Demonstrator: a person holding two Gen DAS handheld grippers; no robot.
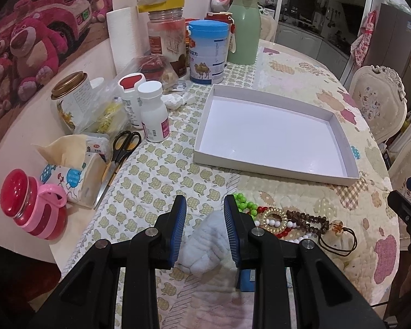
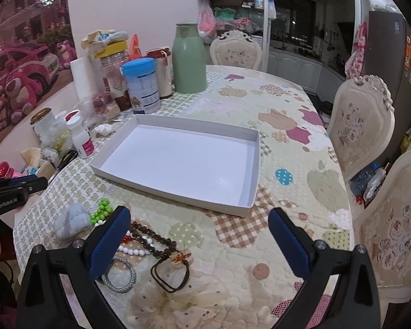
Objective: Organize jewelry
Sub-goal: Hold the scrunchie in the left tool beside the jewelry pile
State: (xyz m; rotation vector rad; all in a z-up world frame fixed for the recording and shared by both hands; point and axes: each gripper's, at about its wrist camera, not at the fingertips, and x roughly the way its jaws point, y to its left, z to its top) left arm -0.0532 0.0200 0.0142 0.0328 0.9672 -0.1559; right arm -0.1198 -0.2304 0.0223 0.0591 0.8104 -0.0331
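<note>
Left gripper (image 1: 205, 208): jaws parted, hovering level over fluffy scrunchie (image 1: 208, 242).
Right gripper (image 2: 200, 227): jaws wide, above bead bracelets (image 2: 150, 242).
White tray (image 2: 243, 208): beyond both.

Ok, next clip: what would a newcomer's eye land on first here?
Probably the shallow white tray, lying bare in the middle of the quilted tablecloth. Next, the tangle of bead bracelets heaped near the table's front edge, just short of the tray, with both tongs, left tongs and right tongs, open above that area. Then the crowd of jars and bottles along the wall side.
</note>
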